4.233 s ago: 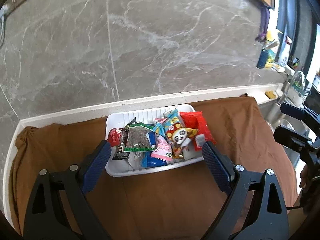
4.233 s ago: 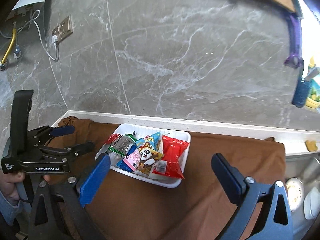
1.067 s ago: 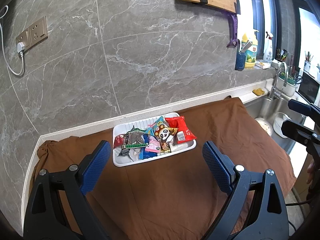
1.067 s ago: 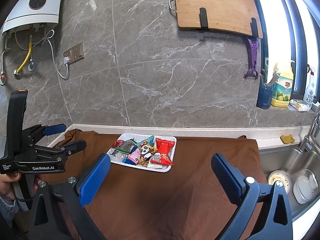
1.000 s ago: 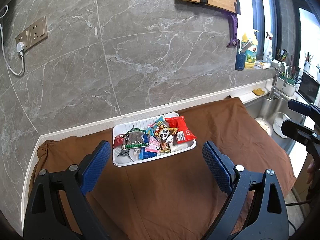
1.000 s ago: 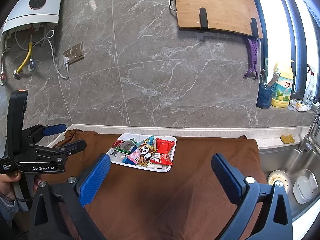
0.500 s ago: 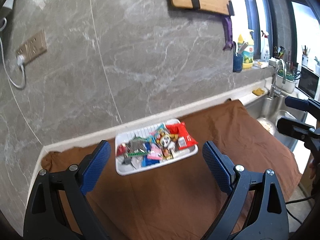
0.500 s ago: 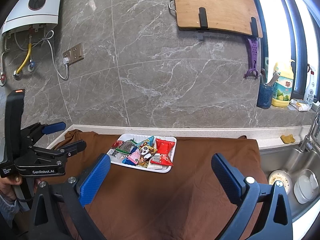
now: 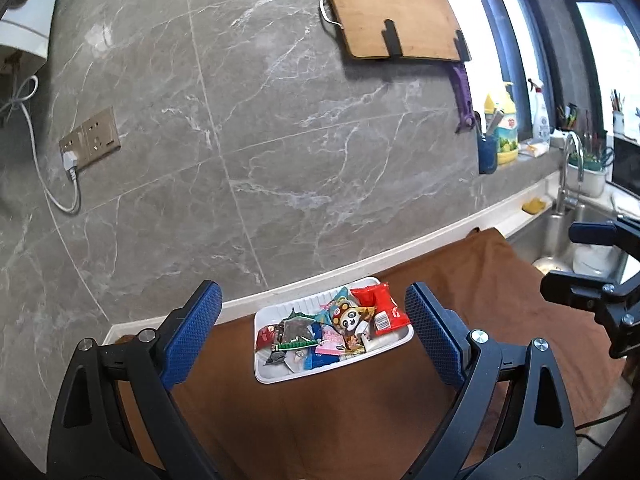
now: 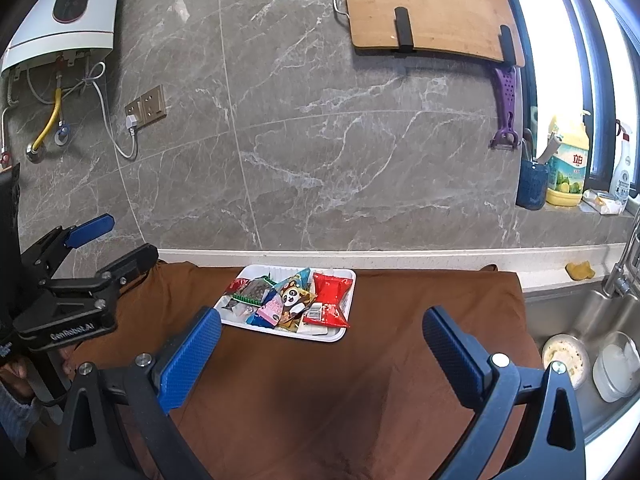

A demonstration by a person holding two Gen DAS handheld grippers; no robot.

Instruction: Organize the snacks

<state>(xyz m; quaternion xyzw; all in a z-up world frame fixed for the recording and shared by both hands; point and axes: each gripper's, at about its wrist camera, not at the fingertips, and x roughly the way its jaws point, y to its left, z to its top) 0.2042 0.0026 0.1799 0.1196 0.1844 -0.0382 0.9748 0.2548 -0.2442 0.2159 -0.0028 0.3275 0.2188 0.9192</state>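
A white tray sits on a brown cloth near the wall and holds several snack packets: a red packet, a panda packet, a dark green-edged packet and a pink one. My left gripper is open and empty, held back from and above the tray; it also shows at the left of the right wrist view. My right gripper is open and empty, short of the tray; it shows at the right of the left wrist view.
The brown cloth covers the counter. A sink with bowls lies to the right, with a faucet. A cutting board hangs on the marble wall. Bottles stand on the sill. A water heater hangs top left.
Both grippers have drawn back and up from the tray since four seconds ago. In the last second the left gripper tilted up further; the right one barely moved. Both stayed open.
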